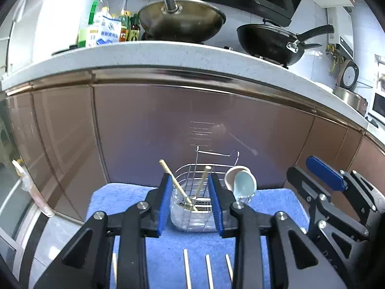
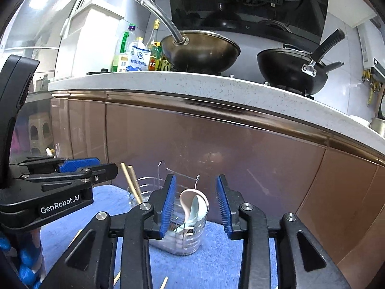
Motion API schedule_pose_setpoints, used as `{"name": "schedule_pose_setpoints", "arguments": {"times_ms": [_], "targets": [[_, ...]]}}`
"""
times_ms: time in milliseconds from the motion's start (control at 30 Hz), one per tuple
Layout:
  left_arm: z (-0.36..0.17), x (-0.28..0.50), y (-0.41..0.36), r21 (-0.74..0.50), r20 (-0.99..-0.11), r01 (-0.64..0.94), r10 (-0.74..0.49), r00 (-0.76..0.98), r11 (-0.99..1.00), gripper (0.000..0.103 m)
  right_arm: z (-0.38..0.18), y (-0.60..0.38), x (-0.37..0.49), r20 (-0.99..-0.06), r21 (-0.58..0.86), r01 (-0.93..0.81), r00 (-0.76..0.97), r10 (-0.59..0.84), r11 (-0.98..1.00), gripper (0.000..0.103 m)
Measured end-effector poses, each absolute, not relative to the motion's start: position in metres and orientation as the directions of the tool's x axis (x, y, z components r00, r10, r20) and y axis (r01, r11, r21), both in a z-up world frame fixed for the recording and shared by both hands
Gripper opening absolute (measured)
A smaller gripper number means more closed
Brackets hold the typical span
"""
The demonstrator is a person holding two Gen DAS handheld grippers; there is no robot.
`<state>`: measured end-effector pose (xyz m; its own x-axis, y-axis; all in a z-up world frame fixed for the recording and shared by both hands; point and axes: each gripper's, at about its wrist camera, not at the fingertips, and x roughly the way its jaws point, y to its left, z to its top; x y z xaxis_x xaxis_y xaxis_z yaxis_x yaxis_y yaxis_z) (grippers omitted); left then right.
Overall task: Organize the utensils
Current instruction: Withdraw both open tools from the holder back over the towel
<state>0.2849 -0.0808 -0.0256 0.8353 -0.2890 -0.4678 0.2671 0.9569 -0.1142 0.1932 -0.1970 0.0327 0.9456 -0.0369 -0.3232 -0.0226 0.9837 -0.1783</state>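
Observation:
A wire utensil holder with a clear liner (image 1: 192, 219) stands on a blue towel (image 1: 125, 200). Two gold chopsticks (image 1: 176, 185) lean in its left part. A pink spoon and a pale blue spoon (image 1: 243, 183) sit in its right part. Several loose chopsticks (image 1: 186, 267) lie on the towel nearer to me. My left gripper (image 1: 190, 180) is open and empty, just short of the holder (image 2: 182, 240). My right gripper (image 2: 196, 179) is open with nothing in it, facing the spoons (image 2: 195, 204). Each gripper shows at the edge of the other's view: right gripper (image 1: 300, 165), left gripper (image 2: 108, 165).
A brown cabinet front (image 1: 168, 120) rises right behind the holder. Above it a speckled countertop (image 1: 168, 53) carries two woks (image 1: 182, 21) and bottles (image 1: 103, 21). More loose chopsticks (image 2: 164, 283) lie on the towel (image 2: 216, 260).

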Motion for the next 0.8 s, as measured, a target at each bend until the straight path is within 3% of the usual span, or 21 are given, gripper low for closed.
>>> {"name": "schedule_pose_setpoints", "arguments": {"times_ms": [800], "targets": [[-0.002,0.159,-0.059,0.069,-0.397,0.183,-0.141,0.907,0.981,0.032,0.038,-0.202,0.08,-0.371,-0.149,-0.043,0.929,-0.015,0.988,0.041]]}}
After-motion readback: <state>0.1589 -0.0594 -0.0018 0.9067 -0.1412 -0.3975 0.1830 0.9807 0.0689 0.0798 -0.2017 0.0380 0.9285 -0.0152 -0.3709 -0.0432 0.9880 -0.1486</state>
